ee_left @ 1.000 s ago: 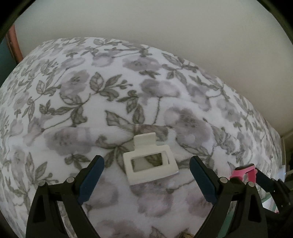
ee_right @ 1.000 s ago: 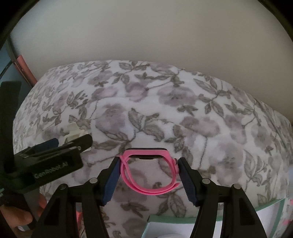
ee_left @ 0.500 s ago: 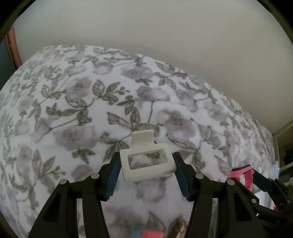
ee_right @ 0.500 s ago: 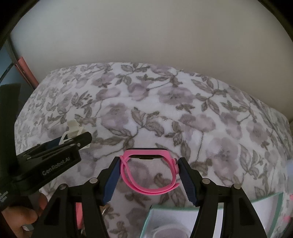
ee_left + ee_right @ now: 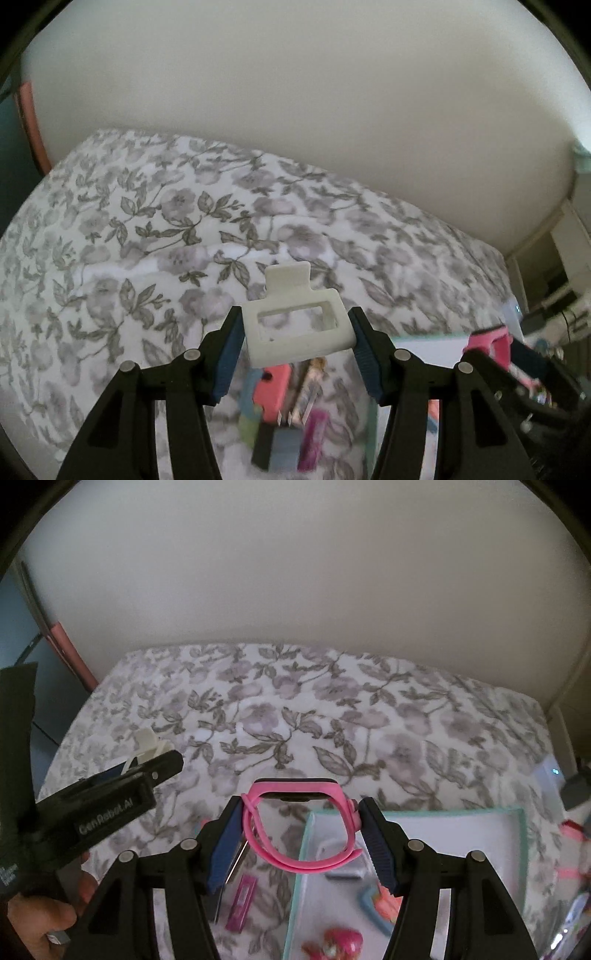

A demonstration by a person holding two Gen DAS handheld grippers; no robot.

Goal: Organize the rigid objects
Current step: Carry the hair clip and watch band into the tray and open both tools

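Observation:
My left gripper (image 5: 295,332) is shut on a white rectangular hair claw clip (image 5: 295,326) and holds it lifted above the floral bedspread (image 5: 147,240). My right gripper (image 5: 301,819) is shut on a pink wristband (image 5: 295,827) with a dark face, held above the near left corner of a white box with a teal rim (image 5: 522,834). The left gripper with the clip also shows in the right wrist view (image 5: 147,760) at the left. The right gripper with the pink band shows at the right of the left wrist view (image 5: 491,339).
Small items lie on the bedspread below the left gripper: a coral piece (image 5: 271,391), a magenta piece (image 5: 312,439), a black and blue block (image 5: 275,446). The box holds a pink toy (image 5: 340,943) and other small things. A white wall (image 5: 295,572) stands behind the bed.
The left gripper closed on the white clip and lifted it off the bedspread. Both grippers have pulled back and up, so the box and loose items have come into view.

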